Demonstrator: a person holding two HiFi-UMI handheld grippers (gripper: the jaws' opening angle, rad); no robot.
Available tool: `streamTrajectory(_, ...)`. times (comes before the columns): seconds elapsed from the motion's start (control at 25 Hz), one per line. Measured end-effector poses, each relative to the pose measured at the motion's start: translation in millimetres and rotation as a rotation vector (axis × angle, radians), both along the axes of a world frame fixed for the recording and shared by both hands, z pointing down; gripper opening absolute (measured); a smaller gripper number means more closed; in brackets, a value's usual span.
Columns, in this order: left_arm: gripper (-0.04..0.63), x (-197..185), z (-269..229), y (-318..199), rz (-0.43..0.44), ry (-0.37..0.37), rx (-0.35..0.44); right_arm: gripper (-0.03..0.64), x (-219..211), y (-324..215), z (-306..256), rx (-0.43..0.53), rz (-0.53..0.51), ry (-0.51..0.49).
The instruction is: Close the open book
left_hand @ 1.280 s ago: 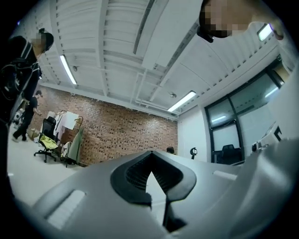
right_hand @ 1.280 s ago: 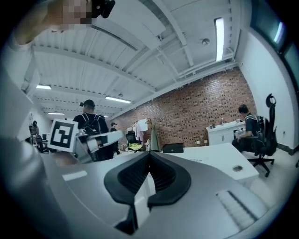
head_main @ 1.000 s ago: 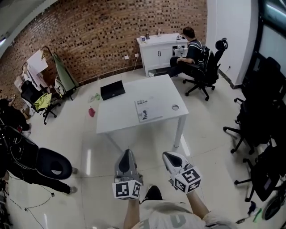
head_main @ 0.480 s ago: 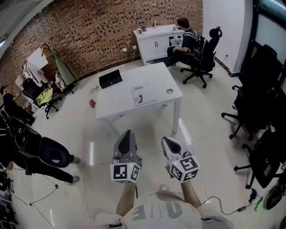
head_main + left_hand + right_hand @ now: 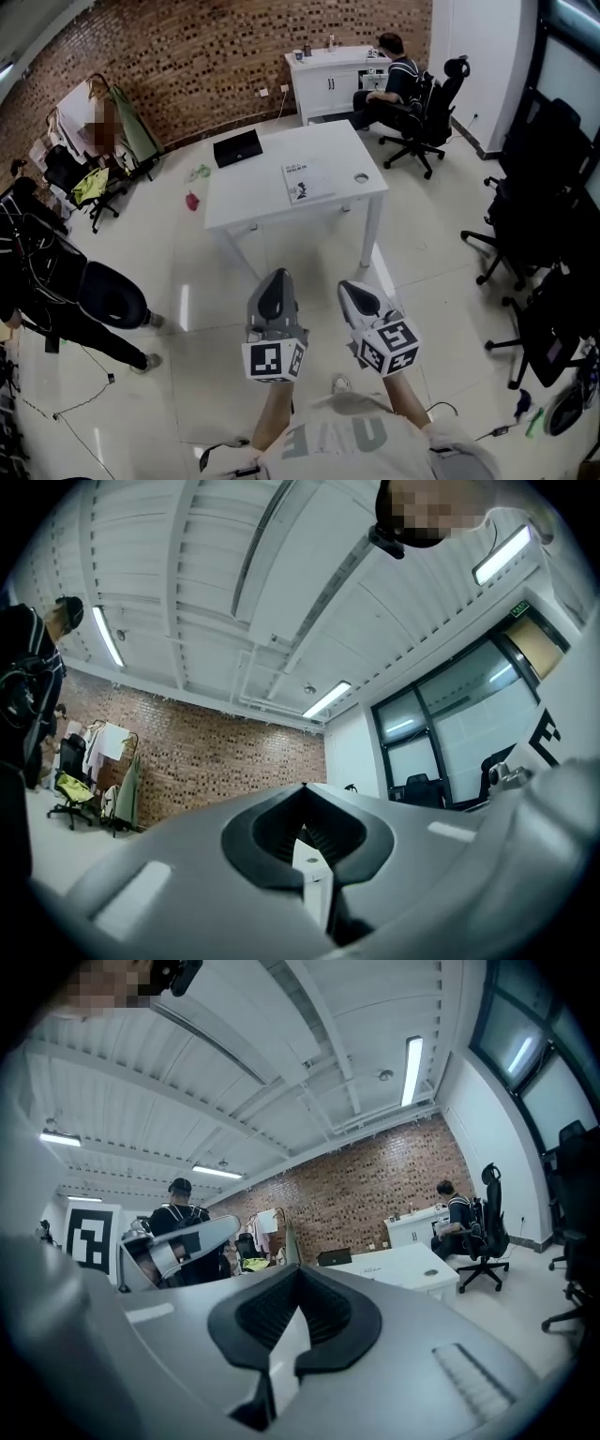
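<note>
A white book [image 5: 307, 182] lies flat on the white table [image 5: 272, 202], well ahead of me across bare floor. Both grippers hang side by side in front of the person's body, far short of the table. My left gripper [image 5: 274, 284] is shut with nothing in it, and in its own view the jaws meet at the tip [image 5: 302, 789] against ceiling and brick wall. My right gripper [image 5: 352, 292] is also shut and empty [image 5: 298, 1269]. The right gripper view shows the table [image 5: 403, 1265] ahead and the left gripper [image 5: 178, 1241] beside it.
A black laptop [image 5: 237, 147] and a small round object [image 5: 361, 177] also sit on the table. Black office chairs [image 5: 530, 225] crowd the right side. One person sits at the far white cabinet [image 5: 394, 70]. Another in black stands at the left [image 5: 56, 281].
The person has walked on. The table and book now sit a little higher in the head view. Both grippers stay side by side, shut and empty.
</note>
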State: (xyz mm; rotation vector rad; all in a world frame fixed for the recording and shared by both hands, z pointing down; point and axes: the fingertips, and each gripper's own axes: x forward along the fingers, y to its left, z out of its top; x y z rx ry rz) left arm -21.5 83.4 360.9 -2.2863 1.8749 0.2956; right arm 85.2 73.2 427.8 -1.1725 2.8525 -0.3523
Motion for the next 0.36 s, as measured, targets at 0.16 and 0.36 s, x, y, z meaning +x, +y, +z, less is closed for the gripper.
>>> streamTrajectory(0.16,0.014,-3.5,5.3,13.3,-0.011,-0.005,-0.031,0.002,-8.6,14.3,6.8,-0.027,-0.005,0.009)
streamTrajectory(0.36,0.014,-5.3,24.7,33.5,-0.006,0.014,-0.070,0.002,-16.8,43.1,16.3,-0.064,-0.040,0.014)
